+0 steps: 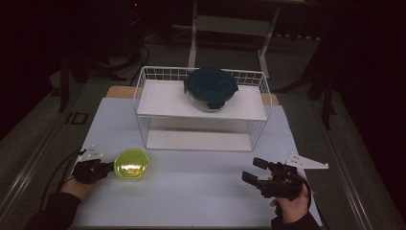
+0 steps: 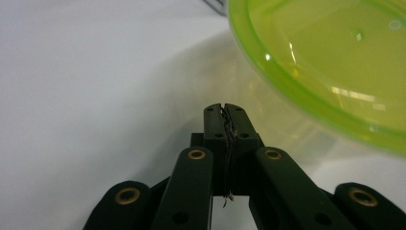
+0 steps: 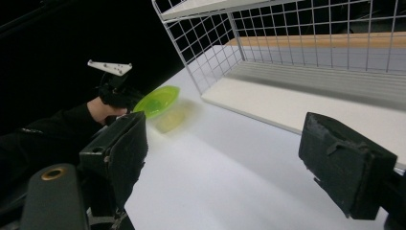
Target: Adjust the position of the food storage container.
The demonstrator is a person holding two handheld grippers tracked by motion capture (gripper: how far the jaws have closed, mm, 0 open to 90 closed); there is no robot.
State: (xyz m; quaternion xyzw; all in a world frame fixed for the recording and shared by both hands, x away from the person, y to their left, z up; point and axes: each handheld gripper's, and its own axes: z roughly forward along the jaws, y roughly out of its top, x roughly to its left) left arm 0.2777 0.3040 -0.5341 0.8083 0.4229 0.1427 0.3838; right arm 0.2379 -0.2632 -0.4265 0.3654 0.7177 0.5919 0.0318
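A translucent lime-green bowl [image 1: 131, 164] sits on the pale table top [image 1: 201, 187] at the front left. My left gripper [image 1: 111, 166] is shut right beside the bowl's left rim; in the left gripper view its jaws [image 2: 225, 109] are pressed together with nothing between them, and the green bowl [image 2: 330, 62] lies just ahead to the right. My right gripper [image 1: 254, 170] is open at the front right, above bare table. In the right gripper view, its open gripper [image 3: 225, 143] frames the table, with the green bowl [image 3: 158, 99] and the other hand farther off.
A white wire shelf rack [image 1: 203, 108] stands at the back middle of the table. On its upper shelf rests a round glass container with a dark teal lid [image 1: 210, 87]. The rack's lower shelf [image 3: 287, 103] is bare. The surroundings are dark floor and furniture.
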